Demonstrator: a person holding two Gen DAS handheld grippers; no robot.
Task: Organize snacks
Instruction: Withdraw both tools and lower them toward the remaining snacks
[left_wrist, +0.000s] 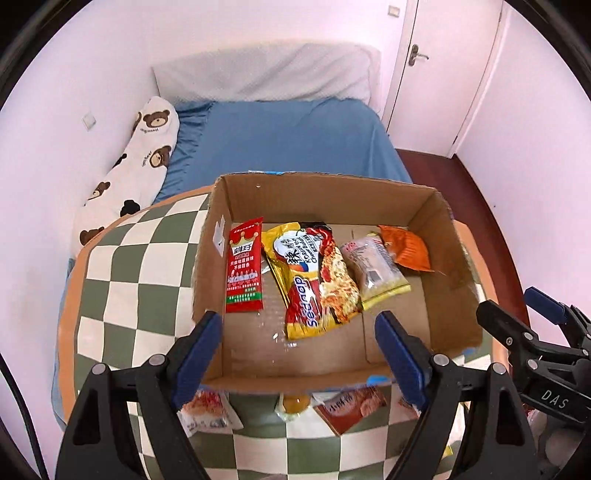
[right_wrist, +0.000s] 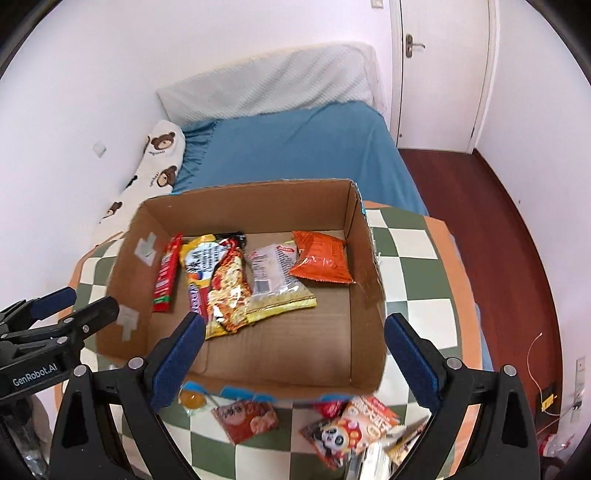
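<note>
Snacks lie in two groups. Four are already in the box (left_wrist: 325, 380), in a row along its far side: a red sachet (left_wrist: 244, 266), a noodle pack (left_wrist: 314, 280), a pale packet (left_wrist: 373, 271) and an orange bag (left_wrist: 406, 249). The near half of the box floor is bare. The rest wait on the checked worktop (left_wrist: 140, 280) just in front of the box's near wall: a red pouch (right_wrist: 245, 421), a small yellow cup (right_wrist: 192, 400), a panda packet (right_wrist: 332, 437) and a white and orange bag (right_wrist: 373, 417), some overlapping.

The left gripper (left_wrist: 299, 347) hangs above the near part of the box, angled down, jaws wide apart with nothing between them. The right gripper (right_wrist: 295, 354) hangs beside it over the same area, jaws also wide and empty. Neither touches a snack or the box.

By my reading, this is the gap between placements: several snacks are stowed, both hands are free, and roughly half the job is left. The next move calls for bringing one gripper down to a loose packet, most easily the red pouch, which lies flat and alone. A flat pouch on cloth gives little edge to pinch, so the jaws should close across a crimped end. The overlapping packets at right may drag each other if one is lifted carelessly.
</note>
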